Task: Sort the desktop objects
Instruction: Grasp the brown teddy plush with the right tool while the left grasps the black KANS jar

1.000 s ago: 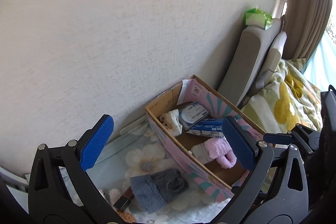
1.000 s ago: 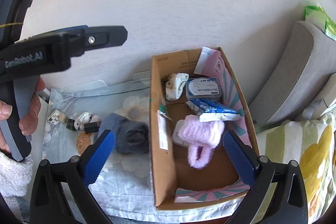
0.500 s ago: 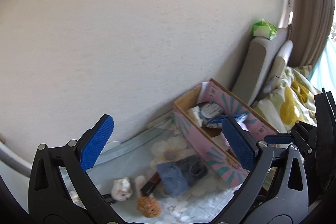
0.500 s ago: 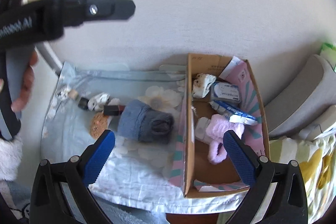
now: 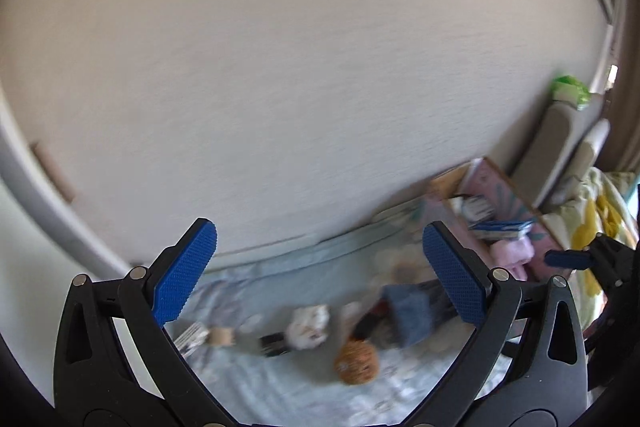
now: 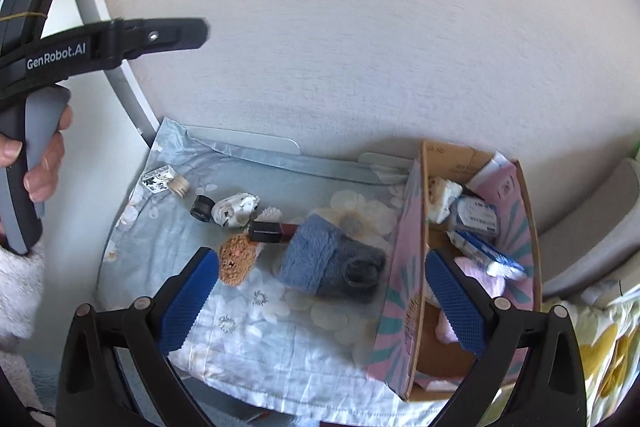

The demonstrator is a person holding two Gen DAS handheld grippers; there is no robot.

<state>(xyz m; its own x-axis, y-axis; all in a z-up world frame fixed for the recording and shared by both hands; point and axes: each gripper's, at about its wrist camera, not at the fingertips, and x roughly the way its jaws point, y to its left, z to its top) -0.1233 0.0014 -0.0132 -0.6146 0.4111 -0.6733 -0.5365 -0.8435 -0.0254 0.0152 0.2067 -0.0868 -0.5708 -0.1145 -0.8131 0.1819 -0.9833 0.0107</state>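
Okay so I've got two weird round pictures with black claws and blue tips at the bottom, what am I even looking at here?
Those claws are tools, not a robot. A person holds one hand-held gripper in each hand, and each carries a wide-angle camera that looks out along its two blue-padded fingers. That is why the pictures are round.

The blurred picture comes from the left hand-held gripper, the sharp one from the right hand-held gripper. In the sharp one you also see the left tool from the side, with the hand on its handle.

Both are open and hold nothing.

Below is a floral cloth with a grey-blue sock, a fuzzy orange ball and some small items. To the right stands a cardboard box with a pink sock and packets inside.
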